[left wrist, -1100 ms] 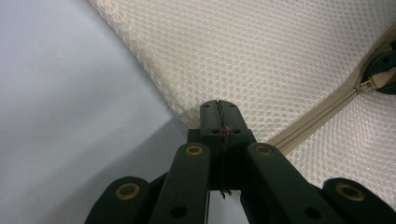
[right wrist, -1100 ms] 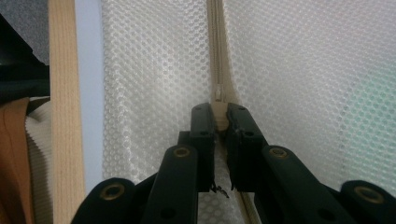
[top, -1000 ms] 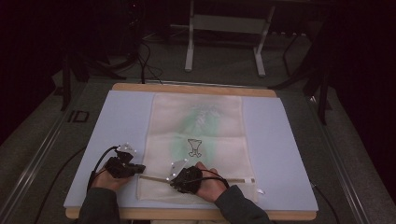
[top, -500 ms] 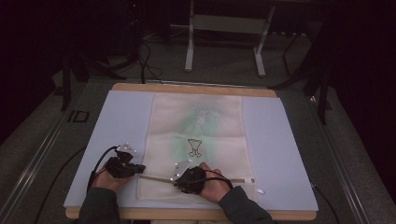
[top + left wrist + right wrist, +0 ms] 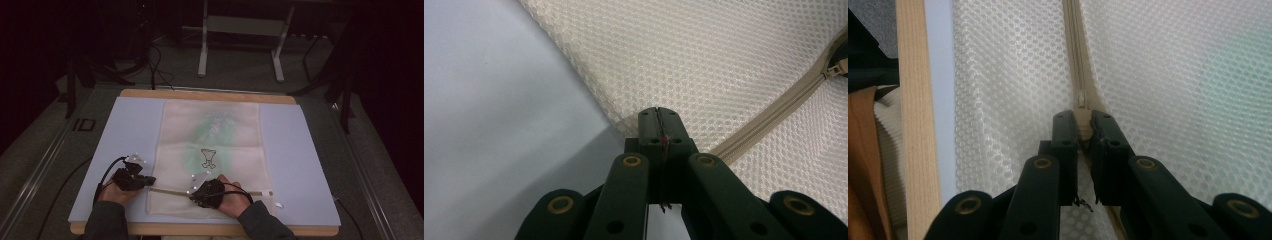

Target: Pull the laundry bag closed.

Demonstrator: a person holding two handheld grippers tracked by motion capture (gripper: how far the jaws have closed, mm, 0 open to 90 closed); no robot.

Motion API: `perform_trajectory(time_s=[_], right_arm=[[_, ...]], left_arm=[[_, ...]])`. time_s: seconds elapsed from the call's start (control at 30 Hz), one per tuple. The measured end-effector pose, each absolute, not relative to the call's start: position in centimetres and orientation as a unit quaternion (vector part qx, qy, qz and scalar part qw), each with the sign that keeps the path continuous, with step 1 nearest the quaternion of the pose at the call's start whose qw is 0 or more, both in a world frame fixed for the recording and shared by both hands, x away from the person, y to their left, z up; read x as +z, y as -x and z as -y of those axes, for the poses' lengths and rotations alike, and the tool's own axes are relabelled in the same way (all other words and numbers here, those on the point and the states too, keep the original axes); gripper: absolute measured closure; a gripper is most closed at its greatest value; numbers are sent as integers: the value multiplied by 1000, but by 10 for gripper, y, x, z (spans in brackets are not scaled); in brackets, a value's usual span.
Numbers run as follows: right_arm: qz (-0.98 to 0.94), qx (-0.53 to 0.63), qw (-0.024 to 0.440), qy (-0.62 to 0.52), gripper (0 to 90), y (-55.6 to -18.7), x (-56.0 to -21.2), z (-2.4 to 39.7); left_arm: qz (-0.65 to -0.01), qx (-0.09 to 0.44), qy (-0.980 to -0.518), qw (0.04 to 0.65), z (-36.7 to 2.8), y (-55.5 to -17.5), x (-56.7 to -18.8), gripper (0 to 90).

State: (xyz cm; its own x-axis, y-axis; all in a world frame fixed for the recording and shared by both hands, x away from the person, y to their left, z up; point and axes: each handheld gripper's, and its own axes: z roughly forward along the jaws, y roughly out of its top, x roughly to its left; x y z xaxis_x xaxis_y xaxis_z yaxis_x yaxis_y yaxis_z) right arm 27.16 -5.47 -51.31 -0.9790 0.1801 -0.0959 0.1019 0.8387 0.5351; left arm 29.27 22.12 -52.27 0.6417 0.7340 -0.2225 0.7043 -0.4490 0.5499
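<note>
Left gripper (image 5: 658, 116) is pinching the mesh bag's (image 5: 210, 150) near-left corner on the table while right gripper (image 5: 1083, 120) is clamping the zipper pull (image 5: 1082, 102), needing steady tension along the zipper (image 5: 769, 112).

bag: cream mesh laundry bag (image 5: 210, 150), flat, mid-table, near edge by table's front edge
contents: green garment inside, blurred
zipper: beige zipper (image 5: 170, 190) across near end, slider (image 5: 1082, 102) on it

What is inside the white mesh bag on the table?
Through the mesh bag a pale green garment with a small dark print shows faintly. Its exact shape and the parts beneath the hands are covered, so they cannot be told.
</note>
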Motion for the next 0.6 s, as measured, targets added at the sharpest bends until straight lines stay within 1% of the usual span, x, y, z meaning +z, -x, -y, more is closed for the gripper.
perform_trajectory(time_s=[0.6], right_arm=[[-957,270,75,-77,823,-270,-512,64]], left_arm=[[-423,24,-850,312,-221,-293,-523,900]])
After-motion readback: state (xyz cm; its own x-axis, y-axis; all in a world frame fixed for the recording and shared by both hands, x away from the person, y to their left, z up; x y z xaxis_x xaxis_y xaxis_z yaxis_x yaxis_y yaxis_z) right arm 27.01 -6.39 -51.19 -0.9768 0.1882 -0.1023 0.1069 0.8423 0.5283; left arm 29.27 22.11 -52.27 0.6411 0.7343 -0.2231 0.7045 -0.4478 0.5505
